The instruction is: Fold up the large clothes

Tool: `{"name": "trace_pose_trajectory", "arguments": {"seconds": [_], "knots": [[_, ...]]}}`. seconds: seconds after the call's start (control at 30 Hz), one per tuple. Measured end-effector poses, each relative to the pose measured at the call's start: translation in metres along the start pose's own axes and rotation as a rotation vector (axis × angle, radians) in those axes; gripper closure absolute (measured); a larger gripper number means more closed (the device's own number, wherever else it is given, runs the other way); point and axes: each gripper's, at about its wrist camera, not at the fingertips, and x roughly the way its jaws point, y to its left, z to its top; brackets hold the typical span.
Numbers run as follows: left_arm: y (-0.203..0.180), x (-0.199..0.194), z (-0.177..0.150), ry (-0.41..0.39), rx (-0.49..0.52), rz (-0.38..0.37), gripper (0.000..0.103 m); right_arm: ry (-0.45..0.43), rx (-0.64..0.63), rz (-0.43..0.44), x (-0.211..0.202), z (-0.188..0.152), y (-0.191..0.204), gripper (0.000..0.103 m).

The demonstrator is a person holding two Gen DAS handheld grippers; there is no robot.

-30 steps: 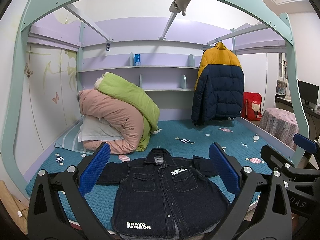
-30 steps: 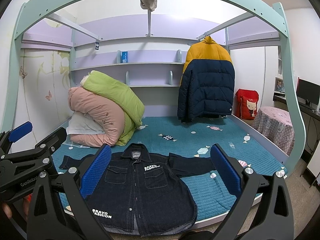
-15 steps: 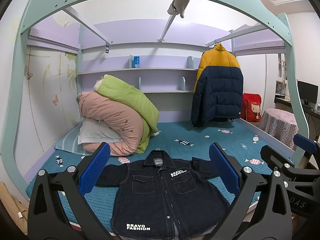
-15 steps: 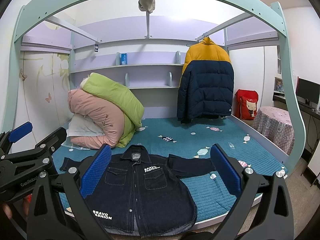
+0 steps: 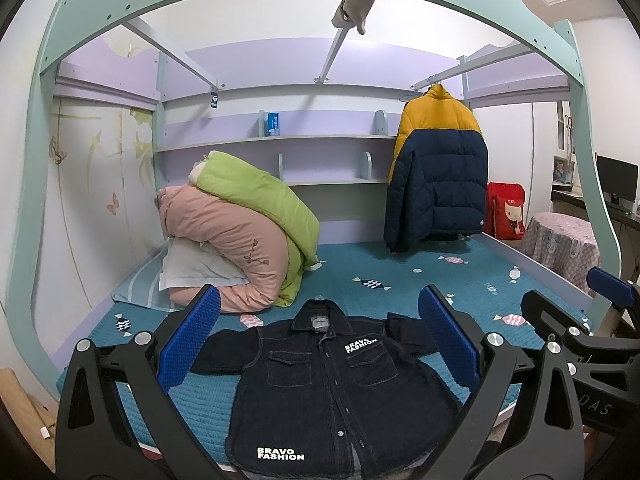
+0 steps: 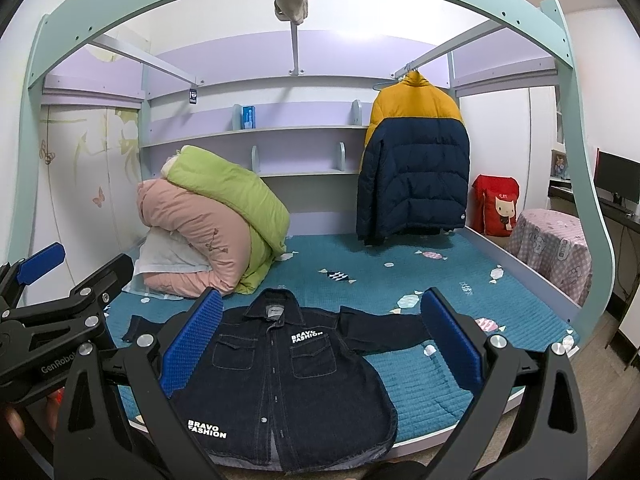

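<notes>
One denim jacket (image 5: 332, 392) flat, collar pointing away, sleeves sideways

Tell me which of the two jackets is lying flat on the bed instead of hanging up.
The dark denim jacket with BRAVO FASHION lettering lies spread flat, front up, at the near edge of the bed. The yellow-and-navy puffer jacket hangs from a rail at the back.

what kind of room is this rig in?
Most likely a child's bedroom at home. A bunk-style bed frame arches over a teal mattress, rolled quilts are piled at its left end, and a puffer coat hangs from the rail.
</notes>
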Motion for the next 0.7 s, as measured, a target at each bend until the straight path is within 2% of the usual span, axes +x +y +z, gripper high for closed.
{"name": "trace_pose_trajectory", "arguments": {"seconds": [0.3,0.47,0.6,0.7], "knots": [[0.005,0.042,-0.013,0.075,-0.003,-0.010,0.005,0.067,0.006,0.008,0.034,-0.010,0.007,0.007],[0.020,0.090,-0.034,0.159,0.003,0.006,0.005,0.169,-0.009,0.039,0.086,-0.025,0.028,0.007],[0.048,0.148,-0.065,0.304,-0.048,-0.013,0.005,0.276,-0.049,0.059,0.145,-0.050,0.051,0.007],[0.085,0.197,-0.098,0.414,-0.139,-0.024,0.005,0.371,-0.067,0.100,0.197,-0.074,0.072,0.007]]}}
